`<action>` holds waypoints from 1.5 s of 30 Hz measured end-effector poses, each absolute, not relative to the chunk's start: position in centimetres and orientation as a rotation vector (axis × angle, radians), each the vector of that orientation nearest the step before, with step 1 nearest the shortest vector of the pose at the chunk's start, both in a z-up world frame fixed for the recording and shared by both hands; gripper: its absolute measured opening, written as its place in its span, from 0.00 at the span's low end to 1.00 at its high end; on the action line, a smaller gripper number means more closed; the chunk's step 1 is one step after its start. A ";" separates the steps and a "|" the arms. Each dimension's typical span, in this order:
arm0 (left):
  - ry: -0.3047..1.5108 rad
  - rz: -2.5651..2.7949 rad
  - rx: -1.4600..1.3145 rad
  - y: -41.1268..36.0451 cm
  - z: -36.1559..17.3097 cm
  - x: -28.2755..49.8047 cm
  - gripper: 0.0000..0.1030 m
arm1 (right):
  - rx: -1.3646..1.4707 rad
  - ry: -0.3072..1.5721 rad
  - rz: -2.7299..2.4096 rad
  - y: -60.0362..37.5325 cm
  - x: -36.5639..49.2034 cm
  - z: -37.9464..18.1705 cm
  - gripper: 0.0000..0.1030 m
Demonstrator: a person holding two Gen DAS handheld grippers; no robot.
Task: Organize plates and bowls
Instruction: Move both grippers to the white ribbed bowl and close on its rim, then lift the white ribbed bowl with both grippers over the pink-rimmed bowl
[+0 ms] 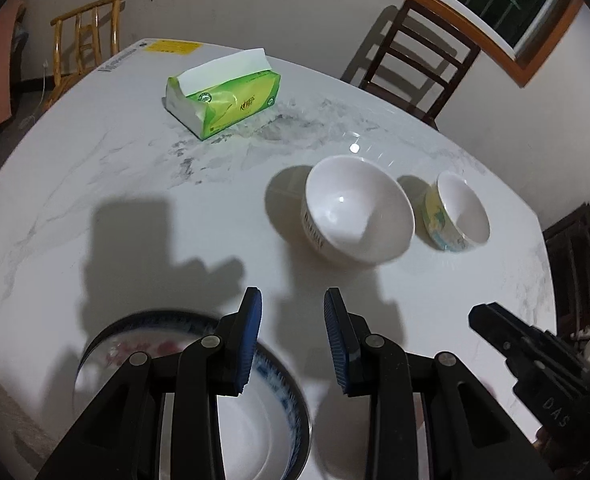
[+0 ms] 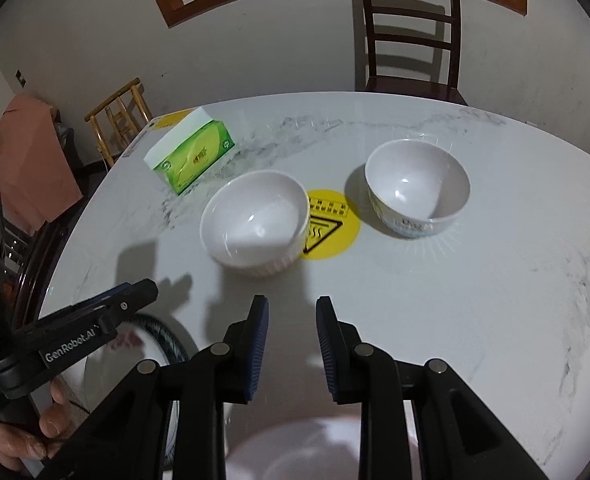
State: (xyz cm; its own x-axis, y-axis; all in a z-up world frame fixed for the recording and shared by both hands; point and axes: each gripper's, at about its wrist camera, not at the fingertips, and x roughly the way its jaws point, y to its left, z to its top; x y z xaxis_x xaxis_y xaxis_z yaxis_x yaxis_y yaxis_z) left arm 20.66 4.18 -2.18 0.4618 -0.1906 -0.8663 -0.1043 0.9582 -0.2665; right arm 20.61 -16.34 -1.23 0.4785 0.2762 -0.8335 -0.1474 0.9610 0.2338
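Two white bowls stand on the marble table (image 1: 95,200). The larger ribbed bowl (image 1: 357,210) (image 2: 255,222) is nearer the middle; the smaller patterned bowl (image 1: 457,212) (image 2: 417,188) stands to its right. A blue-rimmed plate (image 1: 263,412) lies at the near edge under my left gripper (image 1: 293,340), which is open and empty above it. My right gripper (image 2: 291,348) is open and empty over a pale plate (image 2: 307,452) that is blurred. The left gripper shows in the right wrist view (image 2: 135,292), the right gripper in the left wrist view (image 1: 491,324).
A green tissue box (image 1: 223,100) (image 2: 191,152) stands at the far left of the table. A round yellow warning sticker (image 2: 331,224) lies between the bowls. A dark wooden chair (image 2: 411,36) is behind the table, a bamboo chair (image 2: 119,116) at its left.
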 end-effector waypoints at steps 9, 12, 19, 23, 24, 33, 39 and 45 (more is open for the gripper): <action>1.104 -0.056 -0.369 4.4 -3.5 25.0 0.28 | 0.201 1.079 0.239 -15.3 25.6 -3.4 0.24; 1.109 -0.056 -0.356 4.0 -3.9 26.4 0.28 | 0.204 1.101 0.222 -14.9 27.4 -4.5 0.24; 1.136 -0.039 -0.321 3.1 -5.7 29.1 0.28 | 0.198 1.155 0.189 -14.2 30.4 -7.1 0.24; 1.151 -0.040 -0.317 3.0 -6.8 29.8 0.28 | 0.214 1.180 0.190 -14.0 31.3 -8.3 0.24; 1.152 -0.038 -0.318 3.0 -7.0 29.9 0.28 | 0.216 1.182 0.192 -14.0 31.4 -8.5 0.24; 1.172 -0.075 -0.302 2.3 -8.3 30.4 0.13 | 0.297 1.214 0.208 -14.3 32.1 -9.5 0.16; 1.178 -0.071 -0.272 2.1 -8.1 29.8 0.13 | 0.290 1.217 0.210 -14.1 31.2 -9.3 0.16; 1.175 -0.069 -0.267 2.3 -7.3 28.4 0.12 | 0.297 1.216 0.224 -14.1 29.6 -8.4 0.16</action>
State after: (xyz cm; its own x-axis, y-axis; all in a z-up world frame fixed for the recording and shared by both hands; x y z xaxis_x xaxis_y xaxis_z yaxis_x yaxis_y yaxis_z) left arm 28.37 2.26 -7.33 0.3871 -0.1925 -0.9017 -0.0854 0.9663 -0.2429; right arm 29.57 -14.10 -8.40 0.3337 0.3256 -0.8847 -0.0108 0.9397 0.3418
